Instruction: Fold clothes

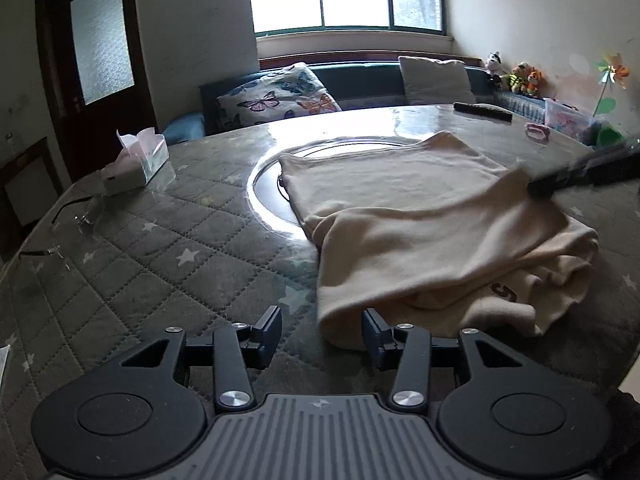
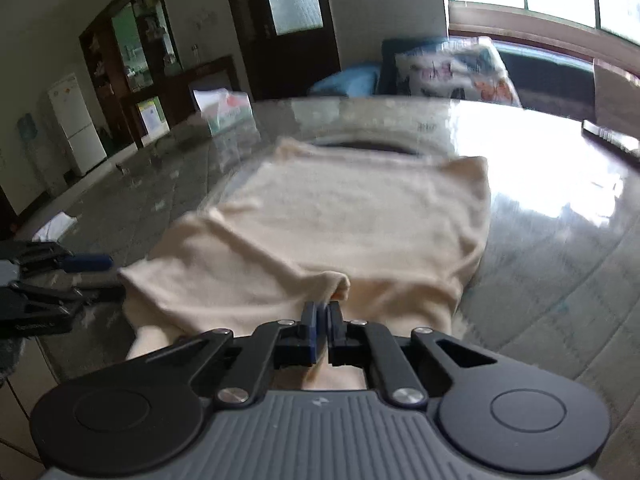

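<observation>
A cream shirt [image 1: 420, 216] is spread on the round table [image 1: 140, 240], partly over the glass ring in the middle. 1 part of the shirt is folded over the rest, and a bunched part with red letters is seen at the near edge.

The right gripper [image 2: 323, 316] is closed tight on a small pinch of the shirt's edge, and that edge is lifted off the table. The left gripper [image 1: 322, 330] is open and empty. It is low over the table, just beside the near corner of the shirt, with 1 finger [image 1: 374, 336] close to the cloth. Whether that finger is touching the cloth cannot be told.

Things that could go wrong:

Only a little cloth is held by the right gripper, so the shirt could slip out if it is pulled fast.

The shirt is held at just 1 spot. If it is carried across like this, the loose side could sag and the fold could end up crooked.

The bunched part underneath could be dragged along and more wrinkles could be made.

The table top looks shiny and smooth, so the whole shirt could slide instead of folding.

A tissue box [image 1: 136, 164] is well apart from the shirt and is not likely to be hit.
</observation>
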A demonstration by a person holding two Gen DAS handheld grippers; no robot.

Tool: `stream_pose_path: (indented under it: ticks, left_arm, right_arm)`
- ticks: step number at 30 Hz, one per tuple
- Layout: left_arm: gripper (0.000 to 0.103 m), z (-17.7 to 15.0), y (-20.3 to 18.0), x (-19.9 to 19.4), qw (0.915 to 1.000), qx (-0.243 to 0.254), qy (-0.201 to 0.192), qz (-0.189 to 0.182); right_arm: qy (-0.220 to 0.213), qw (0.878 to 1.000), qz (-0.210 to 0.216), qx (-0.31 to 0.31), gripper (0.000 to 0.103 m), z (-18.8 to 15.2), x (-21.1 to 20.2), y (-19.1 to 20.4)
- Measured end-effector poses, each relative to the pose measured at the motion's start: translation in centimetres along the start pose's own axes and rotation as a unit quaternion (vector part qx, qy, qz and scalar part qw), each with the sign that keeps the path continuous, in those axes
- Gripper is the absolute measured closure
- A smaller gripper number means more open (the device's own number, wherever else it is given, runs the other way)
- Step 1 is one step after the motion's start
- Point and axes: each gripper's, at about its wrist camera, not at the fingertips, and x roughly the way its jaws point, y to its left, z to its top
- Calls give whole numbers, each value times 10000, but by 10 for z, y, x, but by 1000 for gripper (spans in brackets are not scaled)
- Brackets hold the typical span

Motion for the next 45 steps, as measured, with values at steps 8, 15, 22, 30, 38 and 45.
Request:
stream_pose_path:
  ticks: [8,15,22,30,38,45]
  left_arm:
    - [89,-4,-8,-1,9996,201,-77,-198]
    - [92,-7,-11,-7,9991,359,-92,-193]
    - [93,-11,-10,-6,9993,306,-50,-189]
    - [93,-16,-10,-7,9992,323,3,-247]
    - [91,-4,8,-16,9993,308,3,-193]
    - [91,35,1,6,9991,63,-192,-375]
  right_arm:
    - [-644,9958,-334,-551,99,36,-39,5]
    - [-410,9969,-509,-445,99,27,-21,-3]
    - [-875,9933,-387,-641,99,45,-40,10]
    - [-968,9908,-713,-617,99,45,-40,2]
    - [-78,9969,-709,-337,96,9,-11,-18]
    - [-86,9982,-593,-24,94,0,-10,-22]
